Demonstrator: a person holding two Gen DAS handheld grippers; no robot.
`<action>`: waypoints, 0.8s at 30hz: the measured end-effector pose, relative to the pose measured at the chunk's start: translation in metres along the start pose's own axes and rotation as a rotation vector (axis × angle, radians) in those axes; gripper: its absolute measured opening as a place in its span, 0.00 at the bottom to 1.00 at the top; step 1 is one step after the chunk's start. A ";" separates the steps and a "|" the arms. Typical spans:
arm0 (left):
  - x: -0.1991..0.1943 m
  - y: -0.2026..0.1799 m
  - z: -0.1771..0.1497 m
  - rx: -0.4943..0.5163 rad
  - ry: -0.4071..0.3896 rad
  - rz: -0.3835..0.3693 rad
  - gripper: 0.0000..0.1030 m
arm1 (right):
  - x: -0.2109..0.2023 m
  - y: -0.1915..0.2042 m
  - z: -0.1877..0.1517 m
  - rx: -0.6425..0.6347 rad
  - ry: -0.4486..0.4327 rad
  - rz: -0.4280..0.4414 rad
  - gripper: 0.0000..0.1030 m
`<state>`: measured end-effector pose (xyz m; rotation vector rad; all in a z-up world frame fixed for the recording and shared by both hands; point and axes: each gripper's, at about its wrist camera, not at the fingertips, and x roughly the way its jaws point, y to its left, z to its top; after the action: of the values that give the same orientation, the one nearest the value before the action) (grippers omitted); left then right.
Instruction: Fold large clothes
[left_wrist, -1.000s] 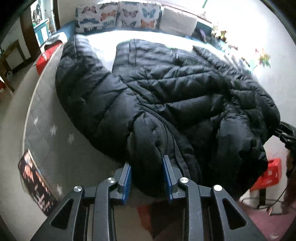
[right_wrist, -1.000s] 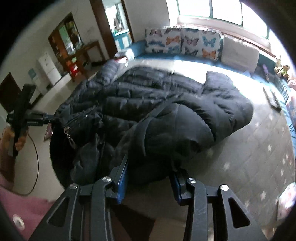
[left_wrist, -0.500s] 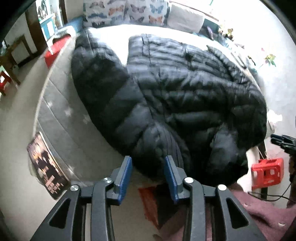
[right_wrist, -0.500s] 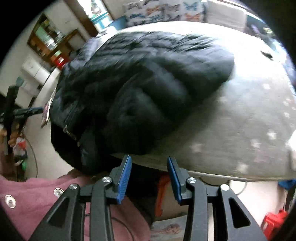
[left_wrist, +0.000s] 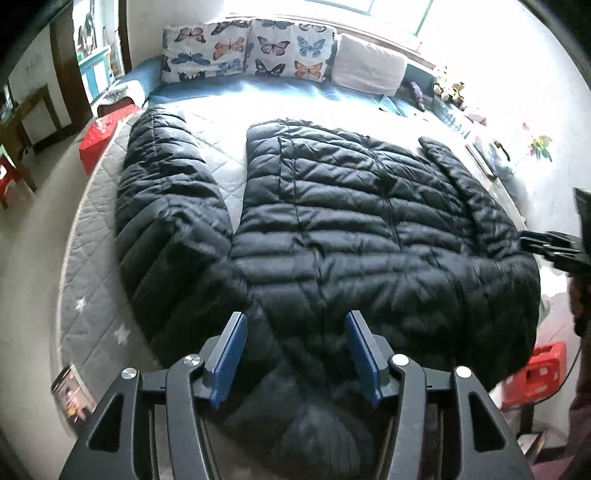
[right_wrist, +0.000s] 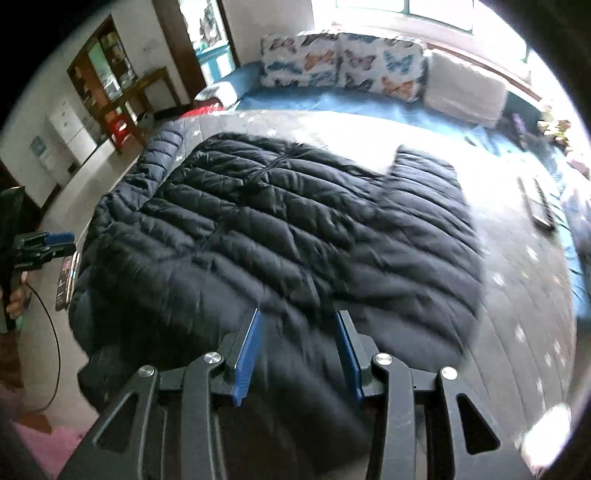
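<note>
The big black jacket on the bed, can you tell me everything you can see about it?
The jacket is black, puffy and quilted in stitched rows, with a slightly shiny fabric. It lies spread flat on the grey quilted bed cover, a zipper line running down its middle. One sleeve stretches out to the side, and its near end hangs over the bed's edge. The left gripper and right gripper are both open right over it; whether they touch it is unclear.
</note>
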<state>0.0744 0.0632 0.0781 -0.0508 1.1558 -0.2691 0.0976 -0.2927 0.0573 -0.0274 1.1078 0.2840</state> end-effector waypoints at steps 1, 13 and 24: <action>0.006 0.001 0.008 -0.007 0.004 -0.003 0.57 | 0.005 -0.004 0.002 0.011 0.010 0.004 0.43; 0.075 0.030 0.089 -0.080 0.024 -0.018 0.70 | 0.077 -0.056 0.000 0.115 0.203 -0.138 0.42; 0.117 0.041 0.110 -0.092 0.046 -0.056 0.72 | 0.034 -0.120 -0.080 0.257 0.216 -0.289 0.44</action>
<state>0.2260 0.0644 0.0110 -0.1593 1.2131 -0.2675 0.0699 -0.4144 -0.0231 0.0102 1.3302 -0.1244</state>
